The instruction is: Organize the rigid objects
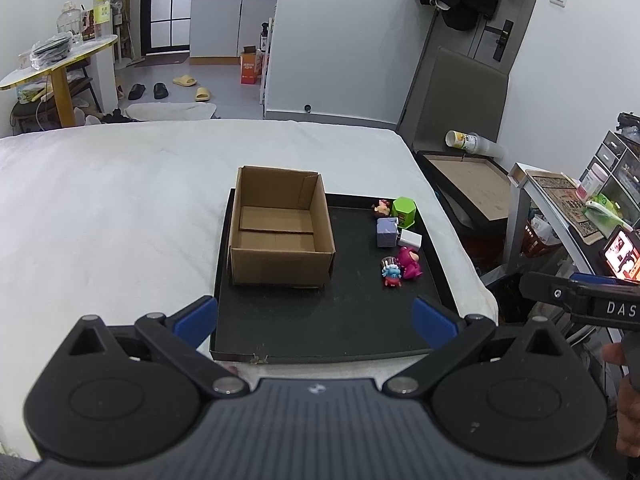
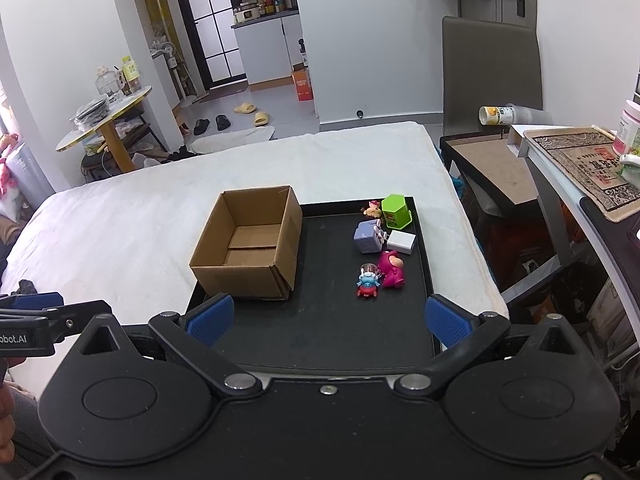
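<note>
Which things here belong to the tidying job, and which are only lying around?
For the job: cardboard box, black tray, green container, purple cube, white charger, pink figure, blue figure.

Lying about: slippers, orange box, bottle.

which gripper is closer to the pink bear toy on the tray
Right, by a judgement. The right gripper hangs open at the tray's near edge almost in line with the pink bear toy. The left gripper, also open, sits further left, nearer the cardboard box.
</note>
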`<control>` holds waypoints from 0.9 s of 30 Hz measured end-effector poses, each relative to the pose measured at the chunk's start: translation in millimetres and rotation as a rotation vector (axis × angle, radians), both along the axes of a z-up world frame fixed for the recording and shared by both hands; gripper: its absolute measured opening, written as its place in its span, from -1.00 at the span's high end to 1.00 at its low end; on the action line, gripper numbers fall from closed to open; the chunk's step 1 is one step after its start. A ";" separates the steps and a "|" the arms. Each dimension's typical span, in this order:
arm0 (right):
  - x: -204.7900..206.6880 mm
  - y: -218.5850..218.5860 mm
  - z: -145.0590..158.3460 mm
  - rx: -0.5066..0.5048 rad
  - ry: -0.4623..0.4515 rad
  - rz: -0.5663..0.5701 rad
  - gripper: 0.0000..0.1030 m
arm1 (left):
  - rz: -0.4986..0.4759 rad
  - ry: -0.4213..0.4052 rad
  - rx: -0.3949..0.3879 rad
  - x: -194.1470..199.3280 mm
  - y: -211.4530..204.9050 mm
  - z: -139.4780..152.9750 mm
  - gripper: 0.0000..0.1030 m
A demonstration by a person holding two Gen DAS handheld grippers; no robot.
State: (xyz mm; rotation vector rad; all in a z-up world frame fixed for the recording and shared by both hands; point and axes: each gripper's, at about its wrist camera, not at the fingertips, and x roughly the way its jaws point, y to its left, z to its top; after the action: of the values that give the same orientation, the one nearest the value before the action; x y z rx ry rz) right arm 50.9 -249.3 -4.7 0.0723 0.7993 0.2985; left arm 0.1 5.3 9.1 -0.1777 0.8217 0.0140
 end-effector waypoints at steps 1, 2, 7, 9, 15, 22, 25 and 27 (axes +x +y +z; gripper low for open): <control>-0.3 -0.1 -0.2 0.000 -0.001 0.000 -1.00 | 0.001 0.000 0.000 0.1 -0.3 0.1 -0.99; -0.3 0.0 -0.2 0.002 -0.001 0.000 -1.00 | 0.001 0.002 0.001 0.3 -0.1 0.0 -0.99; -0.9 5.6 2.3 -0.007 -0.009 0.016 -1.00 | -0.007 0.007 0.034 0.5 -0.5 2.2 -0.99; 1.0 7.6 2.7 -0.007 -0.008 0.019 -1.00 | -0.003 0.014 0.039 1.4 1.5 3.7 -0.99; 9.2 11.3 1.4 -0.012 -0.004 0.024 -1.00 | 0.017 0.013 0.076 4.3 12.5 8.2 -0.99; 18.5 13.9 -7.0 -0.021 0.011 0.029 -1.00 | -0.019 0.070 0.087 20.0 20.9 4.2 -0.99; 24.5 13.2 -13.2 -0.022 0.023 0.018 -1.00 | -0.029 0.096 0.041 30.4 28.0 0.2 -0.99; 27.2 12.0 -17.5 -0.022 0.030 0.011 -1.00 | -0.021 0.118 0.015 36.5 33.0 -2.2 -0.99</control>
State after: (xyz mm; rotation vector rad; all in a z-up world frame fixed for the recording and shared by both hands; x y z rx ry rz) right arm 78.1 -237.4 -22.2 0.0522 0.8325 0.2998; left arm 36.6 38.4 6.8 -0.1550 0.9410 0.0114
